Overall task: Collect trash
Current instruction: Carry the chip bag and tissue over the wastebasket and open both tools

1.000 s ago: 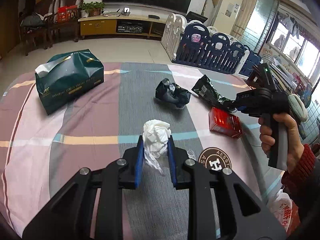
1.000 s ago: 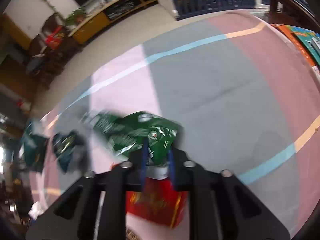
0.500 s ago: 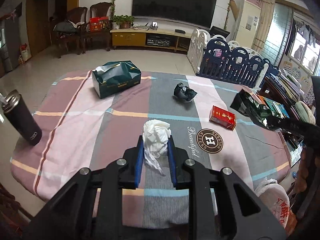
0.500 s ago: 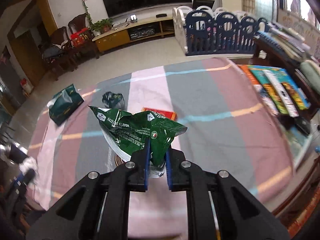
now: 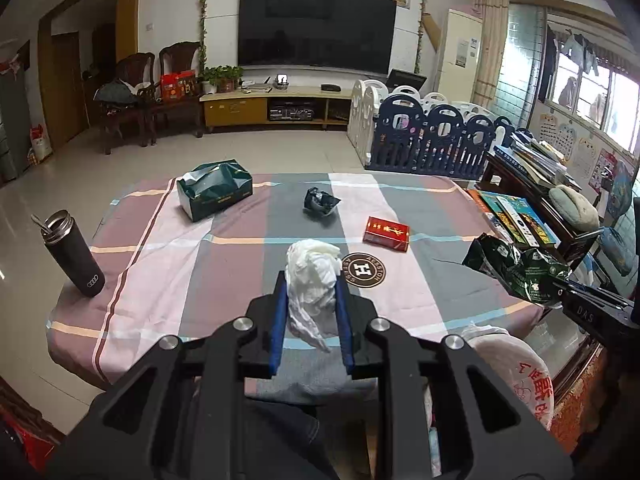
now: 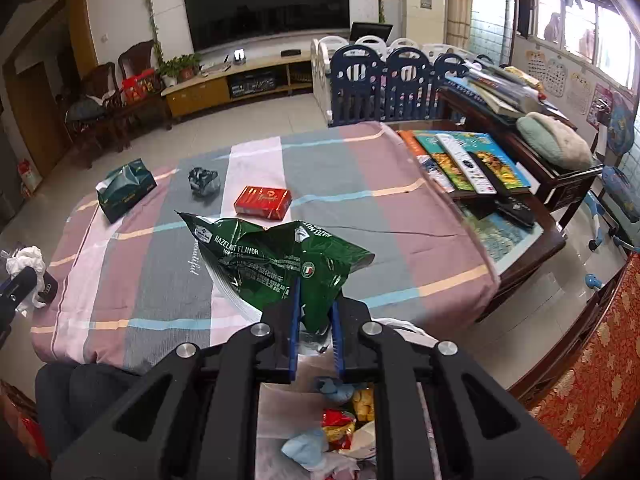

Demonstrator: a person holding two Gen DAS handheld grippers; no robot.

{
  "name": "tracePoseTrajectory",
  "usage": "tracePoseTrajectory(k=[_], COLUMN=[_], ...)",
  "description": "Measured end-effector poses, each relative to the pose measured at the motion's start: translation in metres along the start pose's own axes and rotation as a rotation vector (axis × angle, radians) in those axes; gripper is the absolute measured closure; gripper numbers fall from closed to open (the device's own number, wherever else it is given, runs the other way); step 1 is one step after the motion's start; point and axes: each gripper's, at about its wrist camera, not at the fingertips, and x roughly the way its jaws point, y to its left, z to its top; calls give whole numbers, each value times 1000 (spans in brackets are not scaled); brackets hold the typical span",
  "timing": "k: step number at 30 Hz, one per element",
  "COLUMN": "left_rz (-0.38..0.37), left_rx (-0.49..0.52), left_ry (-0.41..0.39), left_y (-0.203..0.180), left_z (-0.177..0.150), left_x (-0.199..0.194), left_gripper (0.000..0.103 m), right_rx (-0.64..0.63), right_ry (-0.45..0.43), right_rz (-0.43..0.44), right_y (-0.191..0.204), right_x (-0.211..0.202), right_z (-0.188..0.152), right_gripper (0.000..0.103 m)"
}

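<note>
Both grippers are loaded: my left gripper (image 5: 311, 300) is clamped on a crumpled tissue (image 5: 313, 276), my right gripper (image 6: 316, 312) on a green wafer wrapper (image 6: 276, 264), held above the trash bag (image 6: 340, 440) (already part-filled). Left on the table (image 5: 224, 280): a red pack (image 5: 386, 233) and, farther, a dark crumpled wrapper (image 5: 320, 201).

I'm working in a home living room: a wall-mounted television (image 5: 314, 28) above a low media cabinet (image 5: 276, 108), wooden armchairs (image 5: 160, 80) left of it, a baby playpen fence (image 5: 432, 136) to its right.
</note>
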Motion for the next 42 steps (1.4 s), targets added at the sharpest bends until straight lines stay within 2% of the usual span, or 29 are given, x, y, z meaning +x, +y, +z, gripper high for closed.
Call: tracePoseTrajectory(k=[7,13,37,42], left_rz=[-52,-69,-90,-95], left_rx=[56,79,82,93], left_ry=[-45,-62,-21,-14], left_y=[-29,-38,-43,-47], left_z=[-9,-11,-16,-18], left_x=[-41,-56,-43,-41], left_gripper=[80,80,80,80], right_rx=[20,19,34,68], right_ry=[-60,-89,-14,21], right_rz=[-38,-58,-111,-99], right_y=[-23,-35,-62,-72], right_x=[-50,-73,-60,-53], right_z=[-8,-12,-36,-41], right_gripper=[89,89,89,89])
